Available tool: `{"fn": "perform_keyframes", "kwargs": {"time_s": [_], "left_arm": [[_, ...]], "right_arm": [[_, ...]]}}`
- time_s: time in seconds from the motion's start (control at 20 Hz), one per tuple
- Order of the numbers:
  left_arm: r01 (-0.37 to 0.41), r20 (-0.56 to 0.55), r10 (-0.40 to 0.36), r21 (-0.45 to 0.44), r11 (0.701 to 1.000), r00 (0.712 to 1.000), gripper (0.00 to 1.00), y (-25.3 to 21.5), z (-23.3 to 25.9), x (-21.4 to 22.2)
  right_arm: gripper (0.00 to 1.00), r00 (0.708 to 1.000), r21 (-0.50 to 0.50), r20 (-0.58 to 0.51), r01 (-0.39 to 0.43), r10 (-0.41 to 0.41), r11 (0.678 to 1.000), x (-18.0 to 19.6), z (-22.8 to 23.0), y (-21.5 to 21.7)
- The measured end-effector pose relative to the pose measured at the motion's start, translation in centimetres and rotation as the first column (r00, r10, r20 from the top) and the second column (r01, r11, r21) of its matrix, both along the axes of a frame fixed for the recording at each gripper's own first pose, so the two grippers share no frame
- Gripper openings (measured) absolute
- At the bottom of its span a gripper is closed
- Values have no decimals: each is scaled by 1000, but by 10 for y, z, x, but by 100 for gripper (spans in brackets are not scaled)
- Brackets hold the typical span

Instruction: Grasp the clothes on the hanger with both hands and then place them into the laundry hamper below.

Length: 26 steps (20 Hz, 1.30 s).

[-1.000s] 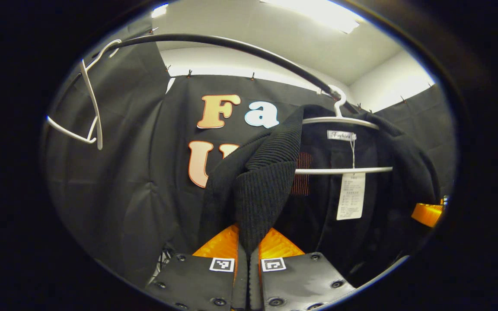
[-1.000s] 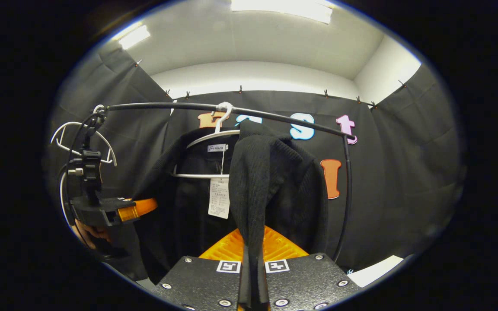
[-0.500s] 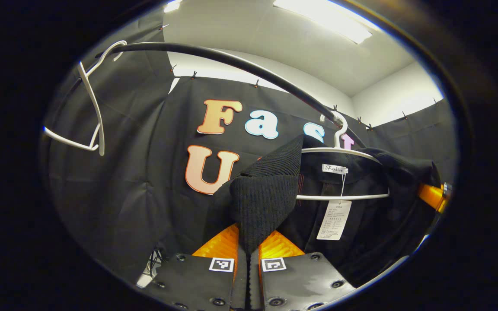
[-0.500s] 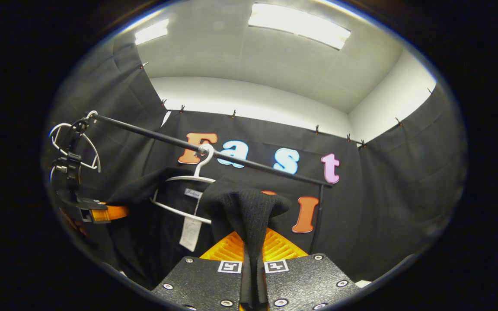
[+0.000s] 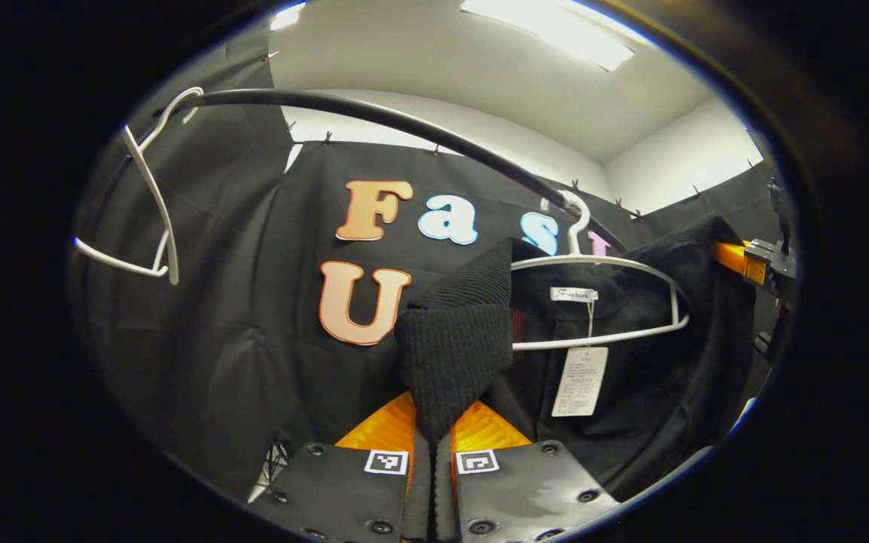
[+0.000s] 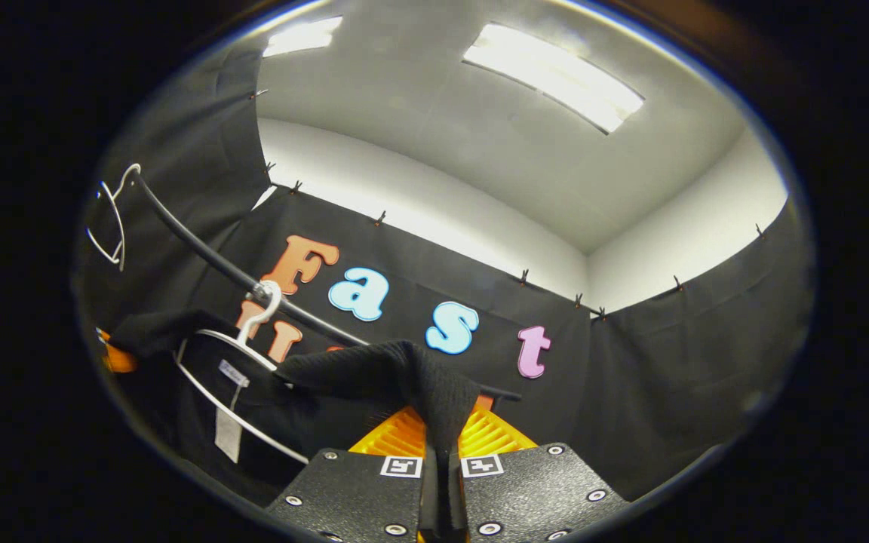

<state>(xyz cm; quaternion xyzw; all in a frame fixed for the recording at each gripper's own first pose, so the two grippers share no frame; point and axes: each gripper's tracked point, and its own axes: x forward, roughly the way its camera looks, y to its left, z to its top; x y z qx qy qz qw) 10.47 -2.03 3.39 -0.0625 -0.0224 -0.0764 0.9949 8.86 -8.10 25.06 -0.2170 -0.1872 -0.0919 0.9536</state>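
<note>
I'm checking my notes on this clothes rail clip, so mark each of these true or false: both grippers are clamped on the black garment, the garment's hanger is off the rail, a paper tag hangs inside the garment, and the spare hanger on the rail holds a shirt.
1. Both grippers are clamped on the black garment. True: left gripper and right gripper each pinch knit fabric.
2. The garment's hanger is off the rail. False: its hook sits over the rail.
3. A paper tag hangs inside the garment. True.
4. The spare hanger holds a shirt. False: it is bare.
</note>
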Motion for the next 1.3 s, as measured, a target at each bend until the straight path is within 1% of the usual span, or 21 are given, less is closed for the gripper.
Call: {"fn": "perform_keyframes", "kwargs": {"time_s": [0.1, 0.2, 0.25, 0.3, 0.35, 0.55, 0.65, 0.8, 0.95, 1.05, 1.15, 1.3], "left_arm": [[11, -6, -11, -3, 1000, 1000, 10, -2, 0, 1], [22, -11, -22, 8, 1000, 1000, 10, -3, -2, 0], [30, -9, -30, 14, 999, 1000, 12, -4, -2, -2], [38, -7, -38, 22, 999, 999, 10, -6, -3, -3], [46, -8, -46, 30, 998, 999, 10, -7, -3, -3], [60, -5, -60, 54, 997, 998, 10, -11, -3, -5], [56, 2, -57, 59, 997, 998, 10, -11, -1, -6], [56, 6, -56, 59, 997, 998, 10, -12, 0, -4], [56, -1, -56, 50, 997, 998, 10, -12, -3, -3], [54, -3, -54, 52, 997, 999, 10, -10, -3, 1], [52, -6, -52, 56, 997, 999, 10, -12, -6, 3], [50, -15, -50, 50, 997, 999, 10, -12, -8, 4]], "right_arm": [[5, 999, -24, -20, 49, -50, 999, 27, -2, -18], [5, 995, -2, -60, 74, -74, 997, 55, -14, -38], [5, 994, 25, -86, 68, -66, 997, 67, -25, -44], [5, 992, 51, -110, 67, -61, 996, 78, -36, -49], [5, 991, 64, -126, 63, -55, 996, 86, -48, -52], [5, 981, 68, -188, 65, -51, 996, 104, -95, -54], [5, 979, 75, -204, 48, -32, 996, 106, -116, -48], [4, 976, 118, -220, 30, -4, 993, 98, -138, -42], [4, 965, 164, -261, 14, 30, 986, 87, -176, -38], [5, 964, 198, -260, -2, 55, 980, 77, -186, -30], [4, 963, 210, -260, -12, 68, 978, 66, -192, -23], [4, 950, 212, -303, -6, 72, 977, 62, -217, -21]]}}
